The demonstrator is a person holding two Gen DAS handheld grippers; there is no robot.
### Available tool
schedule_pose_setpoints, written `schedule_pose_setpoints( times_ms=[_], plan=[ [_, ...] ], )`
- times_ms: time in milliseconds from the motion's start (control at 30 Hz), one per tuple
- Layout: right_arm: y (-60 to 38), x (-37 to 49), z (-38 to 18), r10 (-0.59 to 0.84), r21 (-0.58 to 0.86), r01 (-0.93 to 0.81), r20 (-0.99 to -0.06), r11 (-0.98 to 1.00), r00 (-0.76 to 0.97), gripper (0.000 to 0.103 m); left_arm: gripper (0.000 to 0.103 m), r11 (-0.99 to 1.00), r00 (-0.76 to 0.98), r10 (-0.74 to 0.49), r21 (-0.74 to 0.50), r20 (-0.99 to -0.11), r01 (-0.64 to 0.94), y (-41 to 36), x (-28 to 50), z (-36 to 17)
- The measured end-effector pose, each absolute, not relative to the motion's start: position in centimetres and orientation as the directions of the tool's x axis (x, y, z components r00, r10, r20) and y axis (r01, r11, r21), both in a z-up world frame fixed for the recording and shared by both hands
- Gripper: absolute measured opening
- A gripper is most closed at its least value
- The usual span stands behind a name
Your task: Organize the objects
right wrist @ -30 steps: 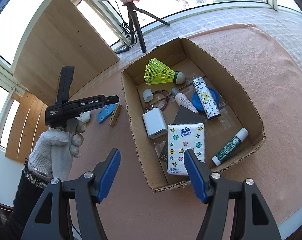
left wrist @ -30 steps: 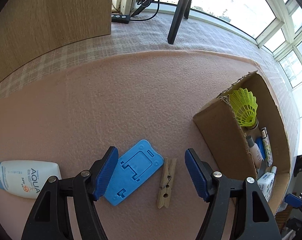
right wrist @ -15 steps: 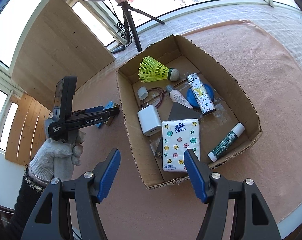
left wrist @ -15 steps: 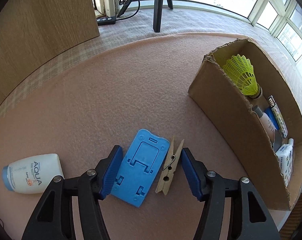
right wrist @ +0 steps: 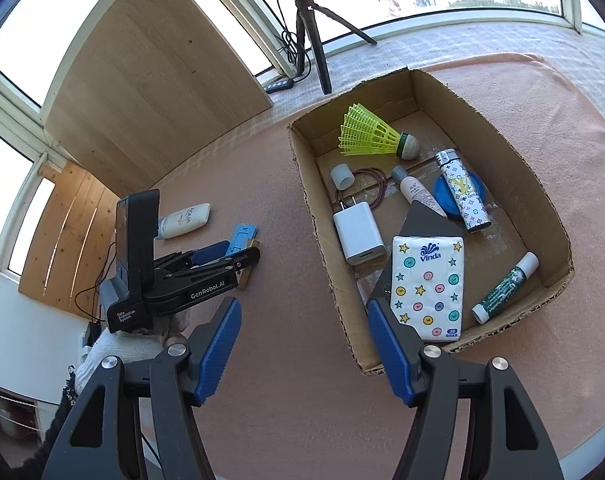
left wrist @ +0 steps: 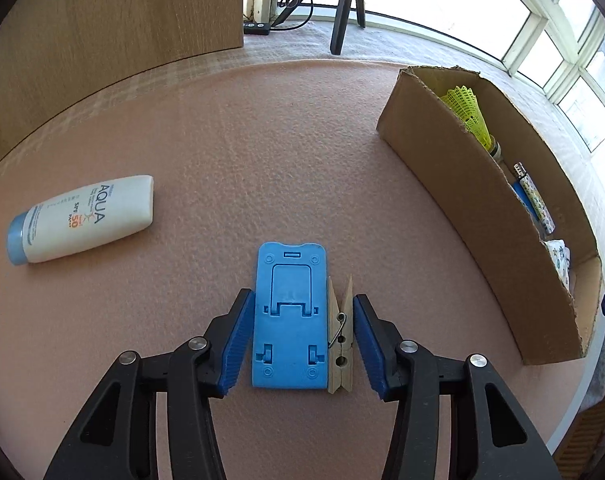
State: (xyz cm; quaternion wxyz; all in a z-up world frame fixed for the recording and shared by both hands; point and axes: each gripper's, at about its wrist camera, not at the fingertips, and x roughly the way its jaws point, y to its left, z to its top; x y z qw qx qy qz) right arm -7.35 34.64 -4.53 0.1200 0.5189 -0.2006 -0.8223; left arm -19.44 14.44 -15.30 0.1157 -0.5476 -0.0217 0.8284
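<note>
A blue plastic phone stand [left wrist: 289,316] and a wooden clothespin [left wrist: 339,340] lie side by side on the pink mat. My left gripper [left wrist: 298,344] straddles both, its blue pads close against their outer sides, jaws narrowed but not fully shut. The left gripper also shows in the right wrist view [right wrist: 222,254] with the stand [right wrist: 241,238] in front of it. My right gripper [right wrist: 302,348] is open and empty, hovering over the near left corner of the cardboard box [right wrist: 546,204]. A white AQUA sunscreen bottle [left wrist: 82,218] lies to the left.
The box [left wrist: 462,188] holds a yellow shuttlecock [right wrist: 368,136], white charger [right wrist: 358,234], Vinda tissue pack [right wrist: 428,286], patterned lighter [right wrist: 464,196], green tube [right wrist: 504,288] and other small items. A wooden board [left wrist: 102,36] and a tripod [right wrist: 310,40] stand behind.
My left gripper moved down over the blue stand and clothespin and narrowed its jaws around them; the two items now lie straight and pressed together. The right gripper shifted slightly.
</note>
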Motion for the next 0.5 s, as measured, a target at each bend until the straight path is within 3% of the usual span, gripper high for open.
schedule_pose_setpoints(
  times_ms=[500],
  plan=[
    [29.5,-5.8,-4.6,-0.457,0.445,0.123,-0.806,-0.887,-0.377,0.062,0.053,-0.982,-0.389,0.188,-0.177,-0.902,-0.065,12.8,-8.0,-15.2]
  ],
)
